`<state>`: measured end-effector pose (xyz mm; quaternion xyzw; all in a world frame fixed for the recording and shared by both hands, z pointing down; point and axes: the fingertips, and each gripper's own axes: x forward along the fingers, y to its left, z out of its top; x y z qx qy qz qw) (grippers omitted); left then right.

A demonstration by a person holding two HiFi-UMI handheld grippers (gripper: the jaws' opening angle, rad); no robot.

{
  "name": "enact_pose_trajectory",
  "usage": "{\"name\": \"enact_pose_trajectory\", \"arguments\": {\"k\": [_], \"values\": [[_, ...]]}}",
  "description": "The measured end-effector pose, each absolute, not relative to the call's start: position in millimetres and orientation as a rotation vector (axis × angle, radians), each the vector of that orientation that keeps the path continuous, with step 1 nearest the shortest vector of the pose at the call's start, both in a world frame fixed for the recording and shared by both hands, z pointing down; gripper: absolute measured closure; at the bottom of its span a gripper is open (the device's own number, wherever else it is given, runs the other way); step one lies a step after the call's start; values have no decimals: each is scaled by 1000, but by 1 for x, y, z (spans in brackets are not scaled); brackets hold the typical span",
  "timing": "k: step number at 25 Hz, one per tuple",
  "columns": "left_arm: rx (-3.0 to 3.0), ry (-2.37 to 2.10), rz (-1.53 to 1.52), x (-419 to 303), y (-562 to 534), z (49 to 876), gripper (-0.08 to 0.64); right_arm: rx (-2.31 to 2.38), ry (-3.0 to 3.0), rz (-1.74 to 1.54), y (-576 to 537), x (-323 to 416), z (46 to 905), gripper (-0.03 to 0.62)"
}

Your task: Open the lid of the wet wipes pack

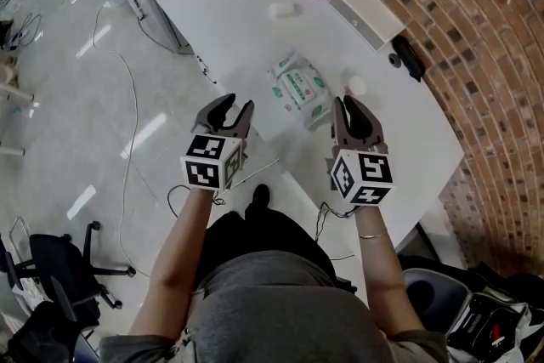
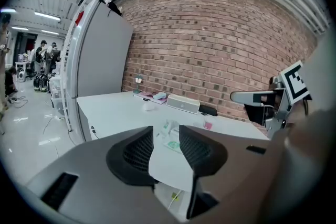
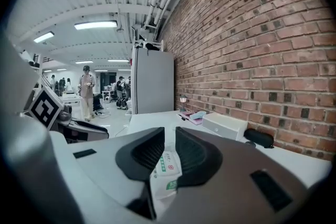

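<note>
1. Wet wipes pack point(image 1: 299, 89): it lies flat on the white table point(image 1: 229, 4), printed face up. It sits just beyond and between the two grippers, and neither touches it.
2. Left gripper point(image 1: 236, 104): the jaws stand apart and empty. Its own view shows only bare table in the gap, with the pack farther ahead.
3. Right gripper point(image 1: 347, 102): the jaws stand partly apart. Its own view frames the pack in the gap, but no pad presses on it. The pack's near end lies just beside the tips.
4. Orientation: in the head view the long axis runs diagonally, from far-left to near-right. The near end points toward the right gripper. No raised flap shows, so the lid is judged closed. Which end carries its free edge cannot be told.
5. Procedure (judgement):
   - Steady the pack body with one gripper before pulling, because a soft, light pack will likely slide or lift with the lid.
   - Bring the other gripper in low, along the long axis.
   - Pinch only the lid's free edge, not the wrapper beneath.
   - Peel back toward the hinge in an arc, not straight up.
6. Caution: a deep bite risks crumpling the film and missing the tab.
</note>
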<state>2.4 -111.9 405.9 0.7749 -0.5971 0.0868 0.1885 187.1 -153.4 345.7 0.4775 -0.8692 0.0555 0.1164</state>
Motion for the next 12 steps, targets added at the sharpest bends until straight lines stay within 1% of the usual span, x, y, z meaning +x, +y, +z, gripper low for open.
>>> {"name": "enact_pose_trajectory", "arguments": {"k": [5,12], "values": [[2168,-1693,273,5,-121,409,416,1315,-2547,142,-164,179,354,517],[2182,-1638,328,14,-132,425,414,1217,-2523,149,-166,163,372,491]]}}
